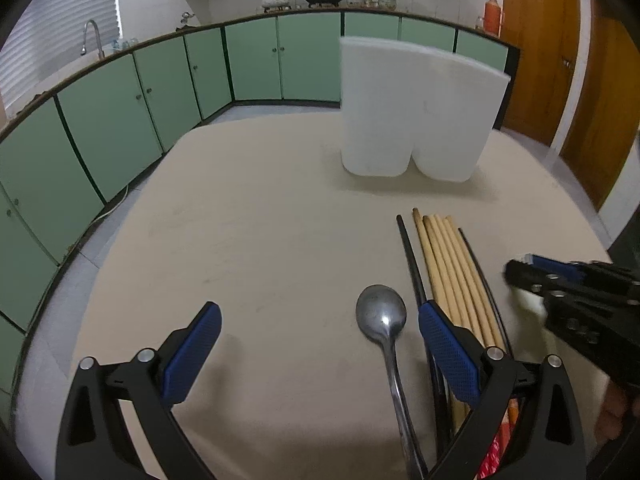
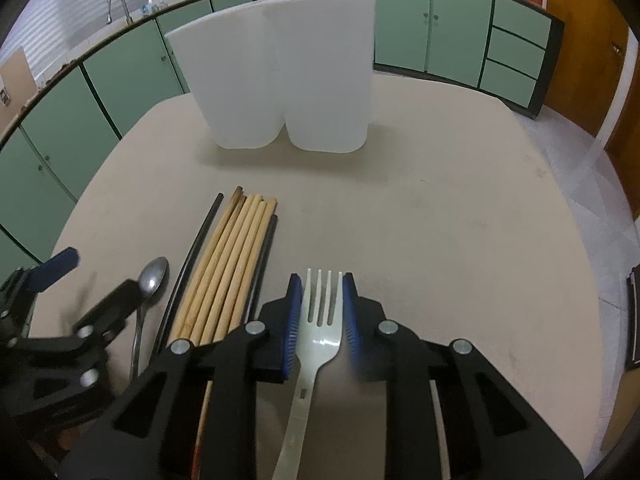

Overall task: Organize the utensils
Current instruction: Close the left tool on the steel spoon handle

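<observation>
Right wrist view: my right tongs [image 2: 319,312] pinch the pale plastic fork [image 2: 319,328], lower centre.
Left tongs [image 1: 320,354]: agape over steel spoon [image 1: 382,318].
Next: lift fork to white twin-cup holder [image 2: 280,76].

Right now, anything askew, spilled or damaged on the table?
Nothing stands out. The bundle of pale wooden chopsticks flanked by black ones lies neatly, the metal spoon lies flat beside it, the white two-compartment plastic holder stands upright, and the white fork sits straight between the right claw's pads.

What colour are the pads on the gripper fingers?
Blue pads, clearest in the left wrist view.
</observation>
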{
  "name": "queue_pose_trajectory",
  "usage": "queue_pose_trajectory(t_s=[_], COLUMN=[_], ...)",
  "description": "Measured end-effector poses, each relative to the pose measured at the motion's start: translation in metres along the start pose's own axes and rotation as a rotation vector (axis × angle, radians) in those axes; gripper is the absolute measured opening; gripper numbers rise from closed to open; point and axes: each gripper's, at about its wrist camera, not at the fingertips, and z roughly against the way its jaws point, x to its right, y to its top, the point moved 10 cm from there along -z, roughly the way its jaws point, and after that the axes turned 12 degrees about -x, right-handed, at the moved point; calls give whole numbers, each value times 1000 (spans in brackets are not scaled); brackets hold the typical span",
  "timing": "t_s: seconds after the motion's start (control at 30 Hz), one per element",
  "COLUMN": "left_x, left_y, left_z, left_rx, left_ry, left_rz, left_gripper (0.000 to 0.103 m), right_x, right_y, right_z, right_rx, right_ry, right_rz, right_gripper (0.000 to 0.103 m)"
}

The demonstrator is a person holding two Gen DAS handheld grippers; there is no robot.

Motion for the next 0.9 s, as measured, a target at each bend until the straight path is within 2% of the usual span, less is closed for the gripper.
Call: queue_pose_trajectory(t_s=[0.1,0.2,0.3,0.4,0.5,0.63,0.7,0.73,0.9], left_x=[4,3,2,6,8,14,16,17,16], left_y=[0,-1,0,0,0,-3,-3,-3,-3], left_z=[-12,-20,-21,-20,-19,-14,-14,-13,-10], left_rx=[-39,-72,-81,-99,-101,-93,-88,-85,-67], left_ry=[3,-14,-27,-52,-47,-63,-63,-68,-96], left_rz=[-3,7,24,26,17,0,-12,-19,-28], left_gripper=[95,89,88,82,77,50,40,27,27], right_x=[3,6,6,9,10,10,10,10,8], right_y=[0,-1,-2,-3,-4,-4,-3,-3,-3], right_z=[2,3,3,4,4,2,2,2,5], right_rx=[5,4,8,11,12,11,8,7,6], right_ry=[8,22,26,33,40,42,41,42,45], right_rz=[-6,-13,-10,-9,-12,-7,-6,-5,-3], right_gripper=[19,20,20,20,20,20,20,20,20])
